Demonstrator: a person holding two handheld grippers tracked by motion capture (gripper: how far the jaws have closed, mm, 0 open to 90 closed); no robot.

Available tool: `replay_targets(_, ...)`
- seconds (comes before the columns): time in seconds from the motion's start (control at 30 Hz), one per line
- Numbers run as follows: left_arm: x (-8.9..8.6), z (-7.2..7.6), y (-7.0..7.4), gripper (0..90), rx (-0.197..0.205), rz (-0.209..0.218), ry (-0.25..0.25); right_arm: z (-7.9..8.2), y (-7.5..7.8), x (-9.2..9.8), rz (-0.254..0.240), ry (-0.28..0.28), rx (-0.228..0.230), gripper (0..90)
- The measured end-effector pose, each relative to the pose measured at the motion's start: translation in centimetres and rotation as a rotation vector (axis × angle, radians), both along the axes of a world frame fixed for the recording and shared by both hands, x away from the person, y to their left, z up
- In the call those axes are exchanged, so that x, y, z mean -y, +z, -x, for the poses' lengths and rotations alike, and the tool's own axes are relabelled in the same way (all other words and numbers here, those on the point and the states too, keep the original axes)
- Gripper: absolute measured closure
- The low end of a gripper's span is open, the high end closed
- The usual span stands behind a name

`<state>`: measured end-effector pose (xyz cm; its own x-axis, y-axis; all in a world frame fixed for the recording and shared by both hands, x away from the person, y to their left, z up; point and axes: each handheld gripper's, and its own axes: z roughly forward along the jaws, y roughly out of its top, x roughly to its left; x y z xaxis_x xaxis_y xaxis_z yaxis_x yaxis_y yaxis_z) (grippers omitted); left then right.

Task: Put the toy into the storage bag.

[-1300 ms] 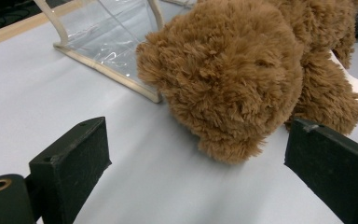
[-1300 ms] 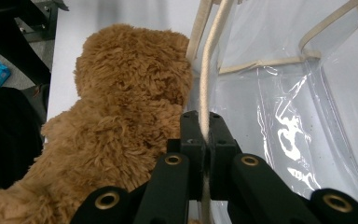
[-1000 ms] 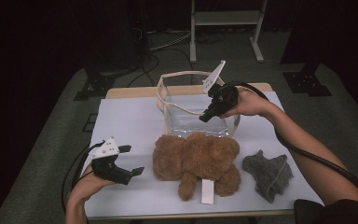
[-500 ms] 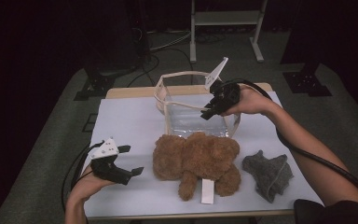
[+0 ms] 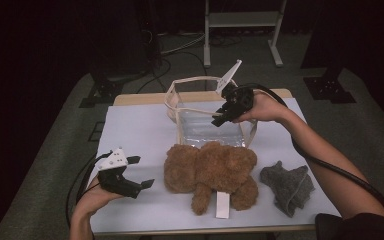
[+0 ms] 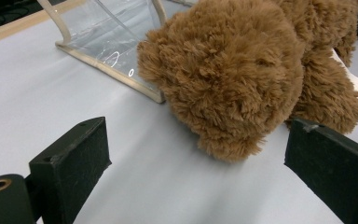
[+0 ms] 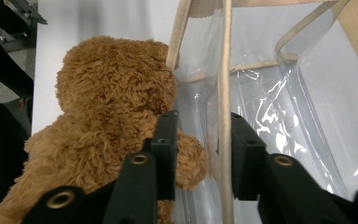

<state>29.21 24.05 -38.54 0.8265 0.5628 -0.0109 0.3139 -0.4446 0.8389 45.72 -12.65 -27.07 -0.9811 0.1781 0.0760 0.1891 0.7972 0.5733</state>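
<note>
The right claw (image 5: pixel 219 118) is up at the near rim of the clear bag (image 5: pixel 200 131), which stands at the far middle of the counter (image 5: pixel 140 130). In the right gripper view its jaws are partly closed with the beige rim strap (image 7: pixel 223 140) running between them; whether the pads actually pinch it I cannot tell. The teddy (image 5: pixel 210 170) lies on the counter just near of the bag, its back touching the bag's wall, below and to the left of that claw.

The left claw (image 5: pixel 142 172) is held low over the near left of the counter, jaws wide apart and holding nothing, pointing right at the teddy, which lies near but apart.

The left gripper view shows the teddy's round furry head (image 6: pixel 223 79) close between the spread jaws, and the bag's bottom edge behind it. The high view adds a grey cloth (image 5: pixel 287 186) crumpled at the near right, beside the teddy, and a white tag (image 5: pixel 222 204) sticking out from the teddy's near side.

The teddy is brown, shaggy and plump. The bag is transparent plastic with beige trim and handles.
</note>
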Motion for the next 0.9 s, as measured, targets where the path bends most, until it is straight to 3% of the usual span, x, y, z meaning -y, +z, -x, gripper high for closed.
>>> replay_targets(0.13,-0.1,0.1,0.1,5.6,0.002,-0.001,0.001,0.3,0.0,-0.2,0.013,0.02,0.008,85.9)
replay_targets(0.4,0.0,0.1,0.2,5.6,0.004,-0.003,-0.002,1.1,-0.2,-0.1,-0.006,0.064,-0.007,87.0)
replay_targets(0.9,0.0,0.2,0.2,5.6,0.007,-0.003,-0.002,2.1,-0.1,-0.5,-0.002,0.092,-0.013,86.9)
